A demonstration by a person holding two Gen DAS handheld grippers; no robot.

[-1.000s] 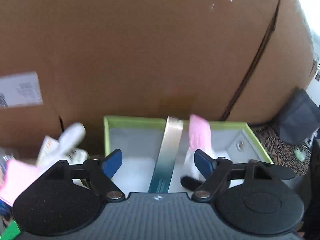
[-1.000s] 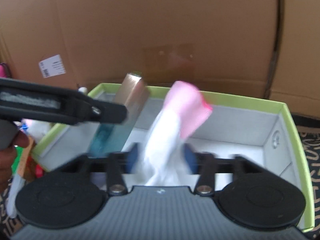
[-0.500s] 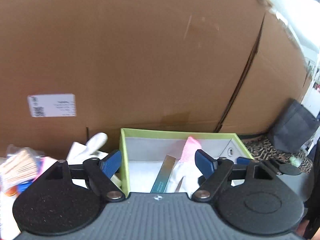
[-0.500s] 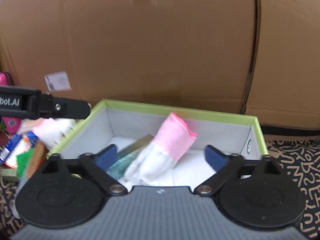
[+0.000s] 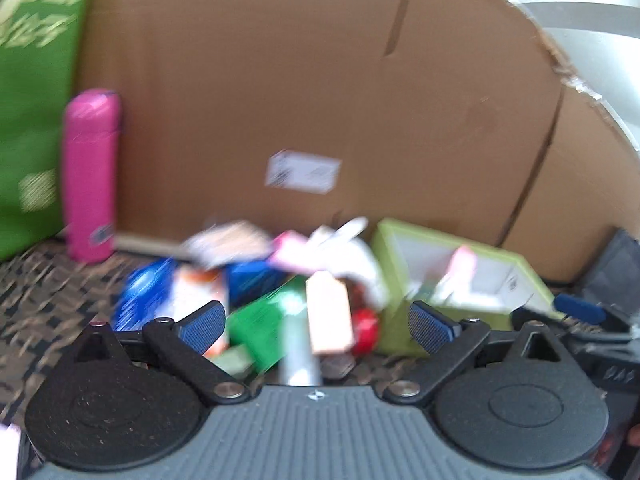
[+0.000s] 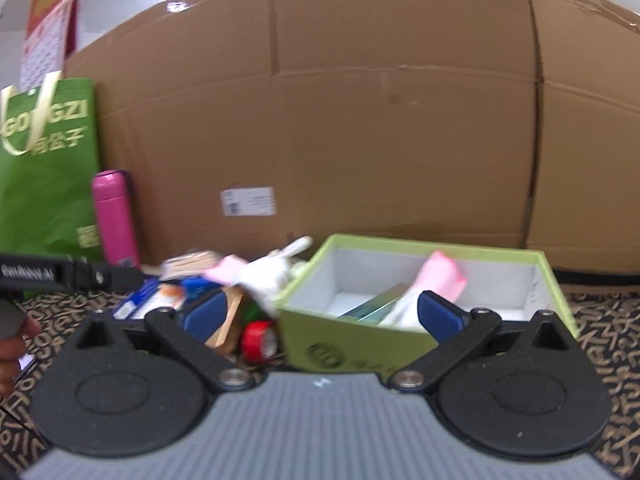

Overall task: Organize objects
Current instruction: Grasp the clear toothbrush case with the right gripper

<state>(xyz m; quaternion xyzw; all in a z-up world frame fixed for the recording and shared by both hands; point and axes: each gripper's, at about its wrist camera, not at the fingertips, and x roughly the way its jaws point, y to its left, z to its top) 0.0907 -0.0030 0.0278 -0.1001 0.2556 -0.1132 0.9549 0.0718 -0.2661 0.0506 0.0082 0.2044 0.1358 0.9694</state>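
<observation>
Above clutter pile (image 5: pixel 280 280), left tongs (image 5: pixel 316 322) level, spread, empty

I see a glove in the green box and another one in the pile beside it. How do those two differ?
The glove in the box leans upright with its pink cuff on top, against a teal carton; the glove on the pile lies flat, cuff to the left, a finger sticking up. The first sits inside the green box; the second rests outside it, on loose packages. Both are white with pink cuffs, apparently a pair.
</observation>
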